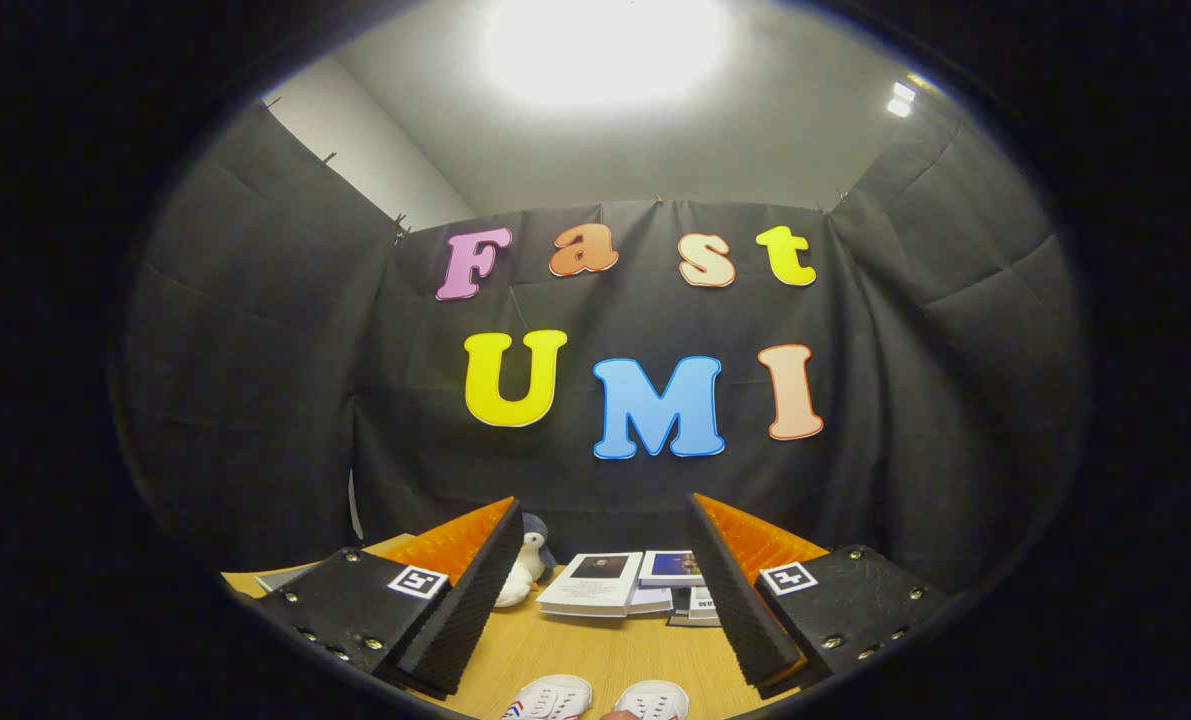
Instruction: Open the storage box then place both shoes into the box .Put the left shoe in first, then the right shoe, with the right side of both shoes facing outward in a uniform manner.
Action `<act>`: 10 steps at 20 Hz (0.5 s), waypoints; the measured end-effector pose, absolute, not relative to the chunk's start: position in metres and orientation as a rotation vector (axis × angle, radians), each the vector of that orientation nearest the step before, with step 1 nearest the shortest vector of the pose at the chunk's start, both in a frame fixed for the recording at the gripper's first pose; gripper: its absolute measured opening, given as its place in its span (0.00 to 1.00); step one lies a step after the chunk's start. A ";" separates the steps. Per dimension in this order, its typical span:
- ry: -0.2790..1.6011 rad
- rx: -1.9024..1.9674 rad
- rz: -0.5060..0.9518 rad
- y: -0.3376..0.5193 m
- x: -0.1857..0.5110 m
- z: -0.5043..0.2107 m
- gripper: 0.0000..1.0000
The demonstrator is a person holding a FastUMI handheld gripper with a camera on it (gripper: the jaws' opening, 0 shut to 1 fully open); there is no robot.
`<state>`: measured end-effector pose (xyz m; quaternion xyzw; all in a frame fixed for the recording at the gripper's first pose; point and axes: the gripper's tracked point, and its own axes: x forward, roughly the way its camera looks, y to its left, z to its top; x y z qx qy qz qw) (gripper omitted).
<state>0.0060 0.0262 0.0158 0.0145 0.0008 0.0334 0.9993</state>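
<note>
Black cloth hangs as the booth's back wall (pixel 285 380) behind a pale wood bench (pixel 595 655), with a bright ceiling light (pixel 605 50) above; going left to right along the far side of the bench, a small white plush penguin (pixel 527 565) stands just beyond the left finger, then a low stack of white books (pixel 595 585) and a few smaller booklets (pixel 677 572) lie between the fingers' tips, their cover print too small to read; nearest the camera, two white shoes (pixel 595 698) sit side by side on the bench between the fingers, toes forward, the left one with red and blue stripes on its side; the jaws of the gripper (pixel 603 520) stand spread wide, orange-backed with black ribbed pads, each carrying a square black-and-white marker, holding and touching nothing.
</note>
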 end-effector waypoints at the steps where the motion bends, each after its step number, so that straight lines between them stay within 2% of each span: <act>1: -0.001 0.040 0.073 0.029 0.006 0.016 0.98; 10: 0.111 0.208 0.166 0.074 0.002 -0.016 0.98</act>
